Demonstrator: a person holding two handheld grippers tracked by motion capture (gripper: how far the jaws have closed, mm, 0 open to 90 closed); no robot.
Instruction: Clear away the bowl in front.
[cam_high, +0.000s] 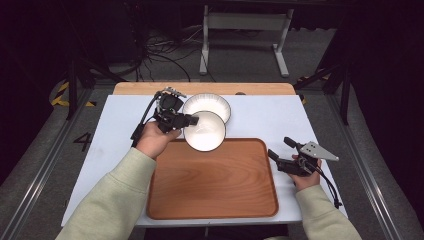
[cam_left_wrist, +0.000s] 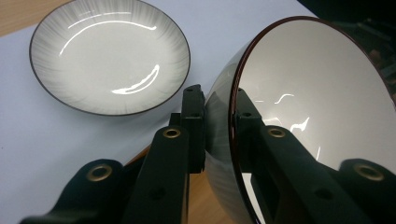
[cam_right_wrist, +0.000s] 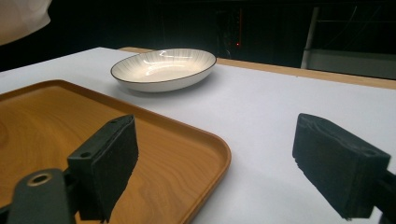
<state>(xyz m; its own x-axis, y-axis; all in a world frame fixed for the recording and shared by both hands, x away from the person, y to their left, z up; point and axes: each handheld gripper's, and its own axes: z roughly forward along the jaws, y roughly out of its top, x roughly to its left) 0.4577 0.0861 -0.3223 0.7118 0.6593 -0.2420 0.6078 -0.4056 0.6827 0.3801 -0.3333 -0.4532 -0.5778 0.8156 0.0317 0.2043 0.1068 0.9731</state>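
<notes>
High view has the left gripper (cam_high: 192, 120) clamped on the rim of a bowl (cam_high: 205, 131), which hangs tilted over the tray's (cam_high: 215, 185) 11 o'clock corner, just in front of the dish (cam_high: 214, 101) on the table (cam_high: 265, 115).

The pinch takes only a thin slice of glossy rim. I'd worry the bowl could pivot between the pads or slip out, landing on the tray's lip or knocking the dish at its 12 o'clock. A careless swing could also clip that dish.

Over at the tray's 3 o'clock, the right gripper (cam_high: 280, 147) sits with jaws wide apart, holding nothing. It is close enough to nudge the tray edge.

How high the bowl sits above the tray I can't judge. Left gripper view cuts off its lower side, and its underside is hidden.
</notes>
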